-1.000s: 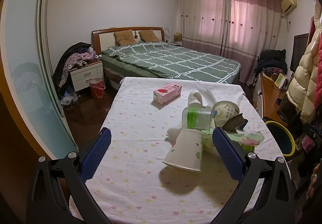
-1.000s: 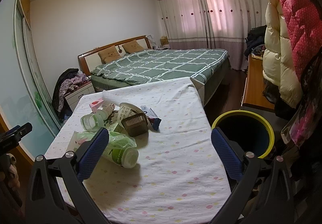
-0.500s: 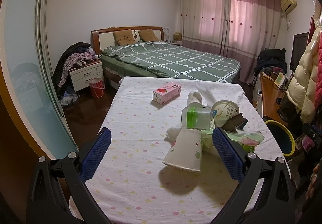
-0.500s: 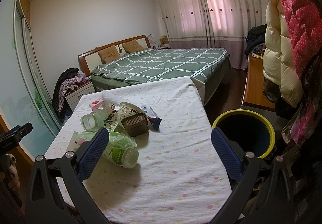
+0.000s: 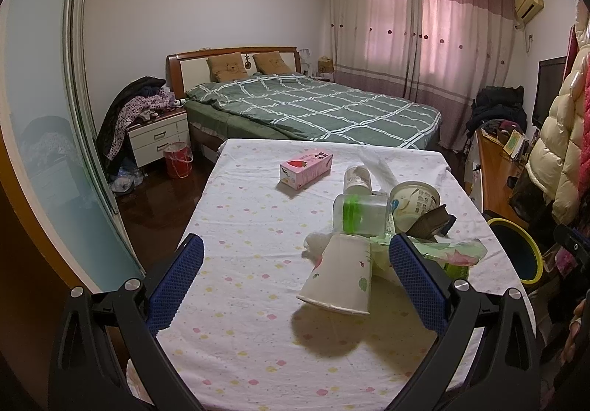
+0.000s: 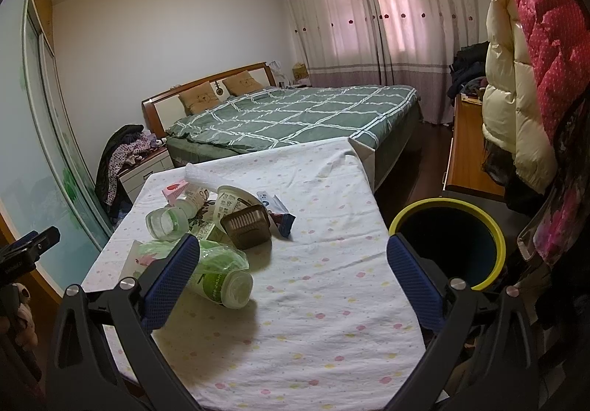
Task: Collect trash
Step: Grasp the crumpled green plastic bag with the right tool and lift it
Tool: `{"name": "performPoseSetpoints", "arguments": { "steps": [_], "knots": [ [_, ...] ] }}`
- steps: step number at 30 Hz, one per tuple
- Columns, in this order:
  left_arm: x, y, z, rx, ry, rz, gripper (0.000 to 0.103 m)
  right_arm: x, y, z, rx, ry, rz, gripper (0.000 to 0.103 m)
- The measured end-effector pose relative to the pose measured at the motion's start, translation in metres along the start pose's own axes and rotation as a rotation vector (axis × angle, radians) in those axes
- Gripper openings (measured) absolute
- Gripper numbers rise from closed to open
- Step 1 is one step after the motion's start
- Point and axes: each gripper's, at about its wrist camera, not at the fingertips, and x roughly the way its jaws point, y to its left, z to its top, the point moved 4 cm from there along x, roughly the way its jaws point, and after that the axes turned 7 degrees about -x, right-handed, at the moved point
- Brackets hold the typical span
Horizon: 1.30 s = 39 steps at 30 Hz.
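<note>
1. Both sets of fingers are spread wide and hold nothing: the left gripper (image 5: pixel 295 278) hangs over the near end of the bench (image 5: pixel 236 226), and the right gripper (image 6: pixel 291 278) over its near right part.
2. The trash sits in one tangled heap toward the right edge of the bench: a paper cup (image 5: pixel 337 278) on its side, a clear jar (image 5: pixel 363 215), a round tub (image 5: pixel 413 204), a brown tray (image 6: pixel 246 228), a plastic bottle (image 6: pixel 221 283) under a green bag (image 6: pixel 217 256), and a snack wrapper (image 6: pixel 282 221). A pink carton (image 5: pixel 306 167) lies apart, nearer the far edge.
3. The pieces lean on each other, so pulling one out could send the others rolling off the right edge.
4. The paper cup looks soft; a hard squeeze would probably crush it or pop it loose.
5. The bag may drag the bottle along if it is snagged.
6. The bin (image 6: pixel 446 245) stands on the floor just beside the right edge, below bench height; a release too early could miss it.
</note>
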Motion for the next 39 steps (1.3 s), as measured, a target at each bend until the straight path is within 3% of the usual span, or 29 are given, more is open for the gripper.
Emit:
{"name": "performPoseSetpoints", "arguments": {
  "steps": [8,15,23,31,35,39],
  "knots": [
    [0.001,0.011,0.005,-0.020,-0.015,0.030,0.099,0.020,0.025,-0.013,-0.030,0.043,0.045,0.097],
    [0.008,0.015,0.004,-0.019,-0.008,0.042,0.099,0.051,0.067,-0.025,-0.133,0.111,0.116,0.097],
    [0.022,0.019,0.003,-0.026,0.020,0.044,0.099,0.067,0.105,-0.026,-0.280,0.111,0.148,0.097],
    [0.027,0.020,0.002,-0.029,0.031,0.044,0.099,0.086,0.116,-0.019,-0.390,0.092,0.164,0.096],
    [0.028,0.020,0.002,-0.029,0.033,0.045,0.099,0.092,0.116,-0.021,-0.392,0.107,0.205,0.067],
    [0.030,0.020,0.001,-0.028,0.035,0.045,0.099,0.094,0.112,-0.023,-0.390,0.119,0.229,0.053]
  ]
}}
